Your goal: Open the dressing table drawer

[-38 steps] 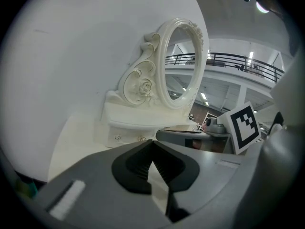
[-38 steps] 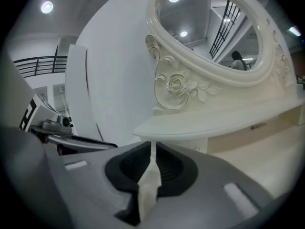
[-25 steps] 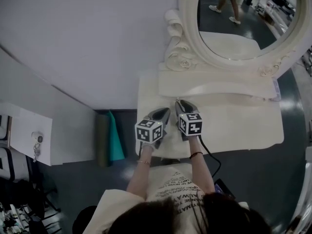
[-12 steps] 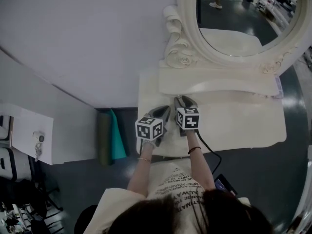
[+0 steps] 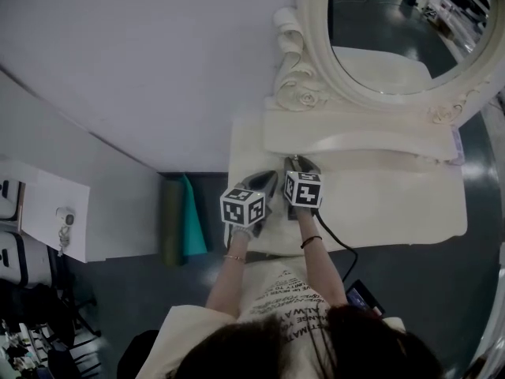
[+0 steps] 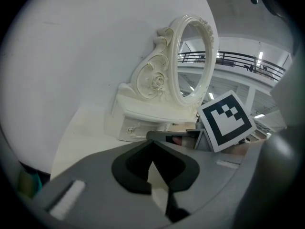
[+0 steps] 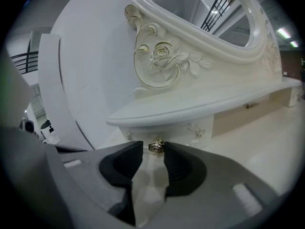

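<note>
The cream dressing table [image 5: 394,200] carries a raised shelf [image 5: 355,142] below its oval mirror. In the right gripper view a small drawer front [image 7: 178,130] sits under the shelf's left end, bearing a brass rose-shaped knob [image 7: 156,146]. My right gripper [image 7: 153,149] [image 5: 298,164] is open and its jaws have just been opening. The knob sits between the fingertips, and the pads do not press on it. My left gripper [image 5: 268,183] [image 6: 152,142] rests beside it over the tabletop, tips together, holding nothing. The same drawer [image 6: 136,128] shows ahead in the left gripper view.
The white wall stands right behind the table and the mirror [image 5: 394,30]. On the dark floor left of the table lie a teal rolled mat [image 5: 185,219] and a white cabinet [image 5: 47,212]. A black cable [image 5: 339,247] trails from the right gripper.
The right gripper has crept slightly toward the shelf. The left gripper has stayed put. The head view has shifted a little.
</note>
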`<action>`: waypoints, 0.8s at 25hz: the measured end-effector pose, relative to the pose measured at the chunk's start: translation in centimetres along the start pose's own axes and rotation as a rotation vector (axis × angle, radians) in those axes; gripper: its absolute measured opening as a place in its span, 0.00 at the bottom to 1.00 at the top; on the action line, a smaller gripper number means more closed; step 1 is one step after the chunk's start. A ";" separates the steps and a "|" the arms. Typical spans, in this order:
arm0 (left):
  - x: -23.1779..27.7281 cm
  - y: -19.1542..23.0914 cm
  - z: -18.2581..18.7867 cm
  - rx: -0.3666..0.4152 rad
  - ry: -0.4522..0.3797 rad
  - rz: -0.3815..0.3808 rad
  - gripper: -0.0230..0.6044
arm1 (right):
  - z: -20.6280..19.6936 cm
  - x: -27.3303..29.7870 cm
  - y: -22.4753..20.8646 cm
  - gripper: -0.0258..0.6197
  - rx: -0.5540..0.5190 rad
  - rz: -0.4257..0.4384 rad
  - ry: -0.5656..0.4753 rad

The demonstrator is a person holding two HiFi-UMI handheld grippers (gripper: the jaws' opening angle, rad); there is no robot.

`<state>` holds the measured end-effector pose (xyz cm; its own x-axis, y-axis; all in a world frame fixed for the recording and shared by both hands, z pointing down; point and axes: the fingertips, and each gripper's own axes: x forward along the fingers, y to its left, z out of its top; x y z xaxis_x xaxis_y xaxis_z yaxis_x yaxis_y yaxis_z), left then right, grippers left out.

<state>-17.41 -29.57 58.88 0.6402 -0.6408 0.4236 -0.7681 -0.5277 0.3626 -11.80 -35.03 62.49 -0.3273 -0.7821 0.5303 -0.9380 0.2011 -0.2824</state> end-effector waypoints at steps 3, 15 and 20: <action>-0.1 0.3 0.0 -0.003 0.000 0.005 0.04 | 0.0 0.2 -0.1 0.24 0.031 -0.016 0.006; 0.0 0.6 0.2 0.002 0.002 0.011 0.04 | 0.0 0.3 -0.7 0.20 0.002 -0.067 0.035; -0.1 0.5 0.1 0.001 0.006 0.011 0.04 | -0.1 0.2 -0.7 0.20 0.003 -0.055 0.050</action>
<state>-17.84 -29.81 58.96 0.6320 -0.6430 0.4326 -0.7750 -0.5211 0.3575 -11.25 -35.25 62.84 -0.2802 -0.7615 0.5845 -0.9546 0.1567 -0.2534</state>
